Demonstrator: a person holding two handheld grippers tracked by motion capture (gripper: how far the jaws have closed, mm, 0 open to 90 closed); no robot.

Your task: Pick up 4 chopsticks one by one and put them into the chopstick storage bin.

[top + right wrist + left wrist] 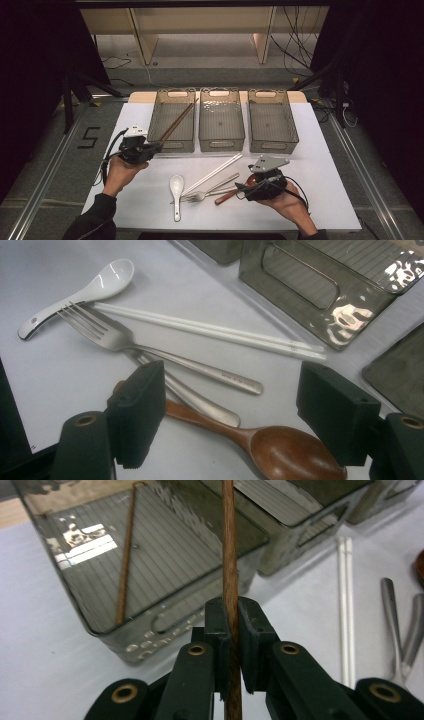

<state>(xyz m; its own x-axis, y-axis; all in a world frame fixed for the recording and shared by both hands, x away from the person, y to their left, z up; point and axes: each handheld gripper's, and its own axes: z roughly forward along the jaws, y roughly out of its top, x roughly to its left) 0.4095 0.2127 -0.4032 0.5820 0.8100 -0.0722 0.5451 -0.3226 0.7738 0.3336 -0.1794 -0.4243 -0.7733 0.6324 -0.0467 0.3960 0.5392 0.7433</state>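
My left gripper [154, 148] [232, 617] is shut on a brown wooden chopstick [176, 124] [230, 555], which slants up over the front wall of the left grey bin [175, 93] [150, 640]. A second brown chopstick [126, 560] lies inside that bin. My right gripper [242, 190] [232, 385] is open low over the table. A brown wooden spoon [227, 195] [285, 452] lies flat between its jaws, and neither pad touches it.
Two more grey bins, the middle bin [221, 144] and the right bin [274, 146], stand in the row at the back. On the white table [320, 165] lie a white spoon [176, 187] [95, 285], white chopsticks [215, 172] [210, 330] [345, 605], a metal fork [200, 196] [150, 347] and another metal handle [200, 402].
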